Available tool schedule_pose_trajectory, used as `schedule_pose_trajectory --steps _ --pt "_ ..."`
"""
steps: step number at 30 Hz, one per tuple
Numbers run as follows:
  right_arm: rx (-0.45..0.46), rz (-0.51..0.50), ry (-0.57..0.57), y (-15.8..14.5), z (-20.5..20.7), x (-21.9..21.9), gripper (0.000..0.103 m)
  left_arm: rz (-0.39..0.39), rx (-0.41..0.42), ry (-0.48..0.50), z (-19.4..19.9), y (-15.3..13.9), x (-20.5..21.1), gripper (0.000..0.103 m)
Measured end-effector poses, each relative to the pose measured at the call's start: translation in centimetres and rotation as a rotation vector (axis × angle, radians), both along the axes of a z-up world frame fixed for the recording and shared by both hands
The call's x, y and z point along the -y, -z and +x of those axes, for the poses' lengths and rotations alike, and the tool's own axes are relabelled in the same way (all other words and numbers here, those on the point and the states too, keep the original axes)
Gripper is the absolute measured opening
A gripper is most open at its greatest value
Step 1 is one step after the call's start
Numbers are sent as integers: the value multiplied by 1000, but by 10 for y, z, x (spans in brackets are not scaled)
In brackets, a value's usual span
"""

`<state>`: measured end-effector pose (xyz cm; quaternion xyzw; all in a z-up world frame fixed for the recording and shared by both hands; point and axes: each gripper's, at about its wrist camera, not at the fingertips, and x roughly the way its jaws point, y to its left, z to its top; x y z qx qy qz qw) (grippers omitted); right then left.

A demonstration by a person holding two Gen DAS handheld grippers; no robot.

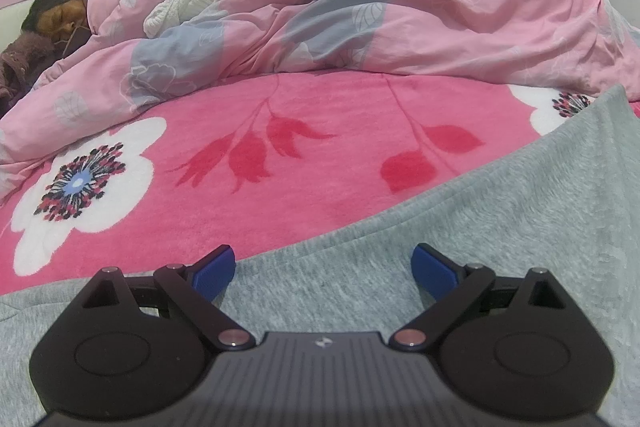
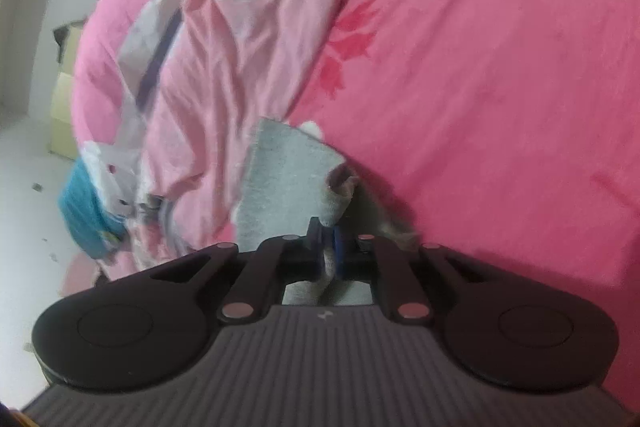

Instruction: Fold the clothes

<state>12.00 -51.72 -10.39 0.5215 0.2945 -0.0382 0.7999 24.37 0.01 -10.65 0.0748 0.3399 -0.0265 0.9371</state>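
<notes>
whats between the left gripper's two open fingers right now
Only the grey garment: in the left wrist view the left gripper hangs open over it, nothing pinched. The right gripper is shut on a fold of that grey fabric.

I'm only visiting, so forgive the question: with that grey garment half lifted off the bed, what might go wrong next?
The right gripper pinches only a narrow bit of the grey garment, so the cloth may slip out. The left gripper hovers open over the garment, holding nothing, so a fold might drag crooked. A person sleeps under the pink quilt close behind; a wide swing may snag the quilt or disturb them.
</notes>
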Motion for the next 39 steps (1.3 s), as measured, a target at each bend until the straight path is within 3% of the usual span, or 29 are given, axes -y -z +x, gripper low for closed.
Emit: schedule_pose_trajectory --steps 7,12,16,18,20,23,26,31,34,37,39 --pt "-18 -45 -2 16 -3 5 3 0 1 0 0 0 -1 97" --pt "-31 -171 11 4 -11 2 3 -1 1 0 0 1 0 97" --pt "-78 -318 115 -11 -29 4 10 -6 2 0 0 1 -1 97" --pt "-48 -340 127 -19 -38 -1 10 -8 2 1 0 1 -1 97" --pt "-12 -359 88 -29 -40 -17 10 -9 2 1 0 1 -2 97" --pt "55 -412 -62 -42 -28 -60 10 -9 2 1 0 1 -2 97" --pt "133 -460 -295 -49 -2 -125 10 -5 2 0 0 1 -2 98" --pt "211 -693 -652 -33 24 -232 8 -2 1 -2 0 1 -1 98" --pt "166 -857 -661 -13 15 -226 5 -7 1 -1 0 1 -1 98" --pt "127 -757 -534 -11 -7 -164 0 -13 0 -1 0 1 -2 98" --pt "74 -761 -439 -15 -17 -137 0 -18 0 -1 0 1 -3 98"
